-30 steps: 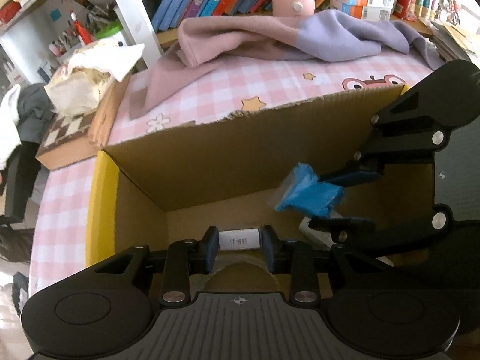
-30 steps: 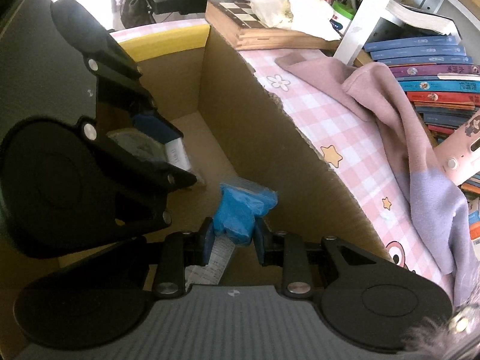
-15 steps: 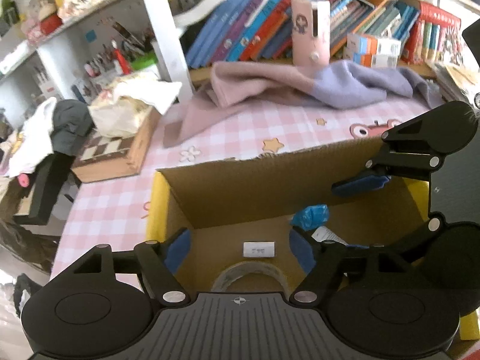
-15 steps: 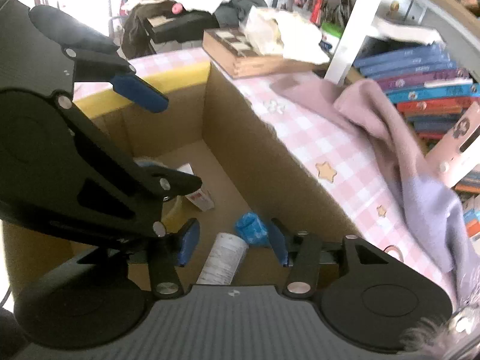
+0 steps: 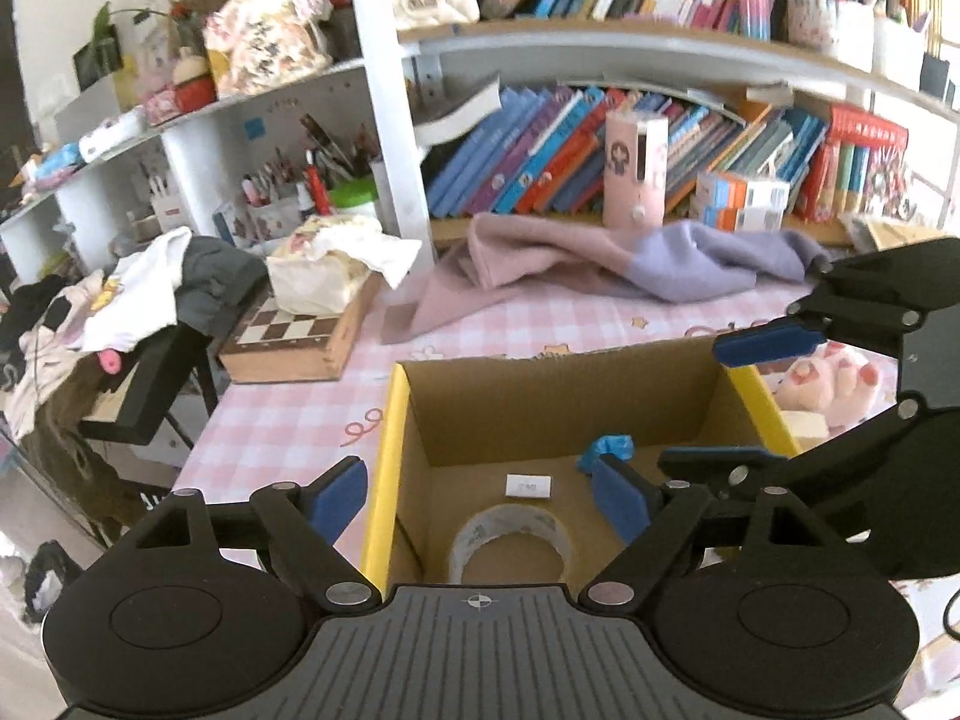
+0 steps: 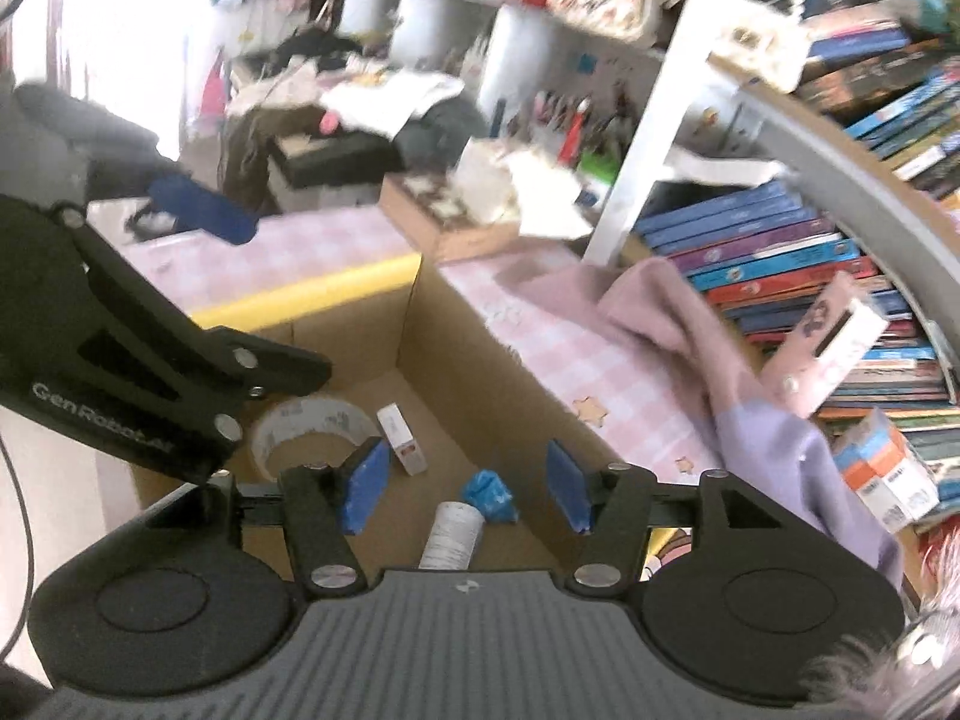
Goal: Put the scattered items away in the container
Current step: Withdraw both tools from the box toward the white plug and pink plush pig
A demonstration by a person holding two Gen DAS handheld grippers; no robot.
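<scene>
Cardboard box (image 5: pixel 612 414) sits below me w/ tape roll (image 5: pixel 510 543), blue wad (image 6: pixel 489 495) & small carton (image 6: pixel 401 439) inside. My left gripper (image 5: pixel 480 495) & right gripper (image 6: pixel 465 486) are both opening, jaws wide, nothing btwn them.

The container is a matt brown cardboard box (image 5: pixel 540 408) with raw, torn top edges and glossy yellow tape along two rims. Inside lie a translucent, shiny plastic tape roll (image 5: pixel 510 534), a crinkled blue plastic wrapper (image 6: pixel 489 495) and a small paper-labelled carton (image 6: pixel 401 441). At twelve o'clock, soft matt pink-and-lilac cloth (image 5: pixel 600 264) rumples on smooth checked tablecloth (image 5: pixel 288 420).
</scene>
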